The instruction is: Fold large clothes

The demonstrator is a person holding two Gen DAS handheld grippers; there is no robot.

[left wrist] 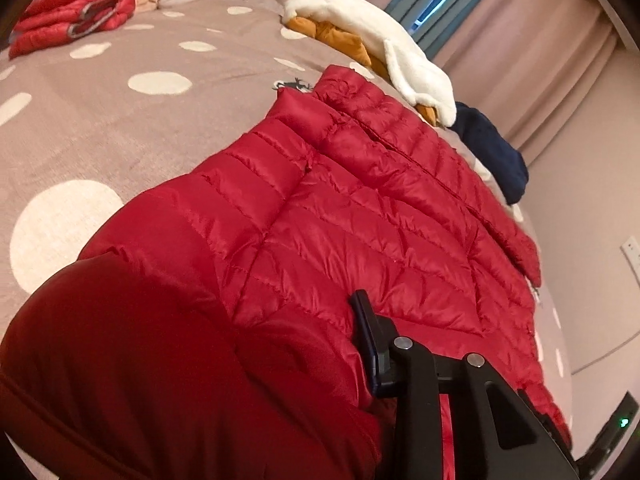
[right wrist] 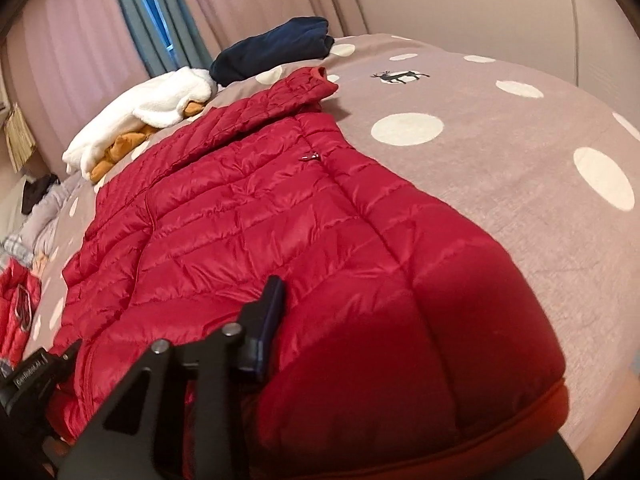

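Note:
A red quilted down jacket (left wrist: 344, 216) lies spread on the dotted bedspread (left wrist: 100, 120), and also shows in the right wrist view (right wrist: 256, 216). My left gripper (left wrist: 360, 344) is shut on the jacket's near edge; one dark finger (left wrist: 370, 340) shows, the other is hidden under a raised red fold. My right gripper (right wrist: 276, 320) is shut on the jacket's near edge as well; one finger (right wrist: 270, 320) shows against the puffy fabric, the other is buried.
A folded red jacket (left wrist: 76, 12) lies at the far left of the bed. A white fleece over an orange garment (left wrist: 360, 32) and a navy garment (left wrist: 496, 156) lie along the far edge by the curtains. A wall is on the right.

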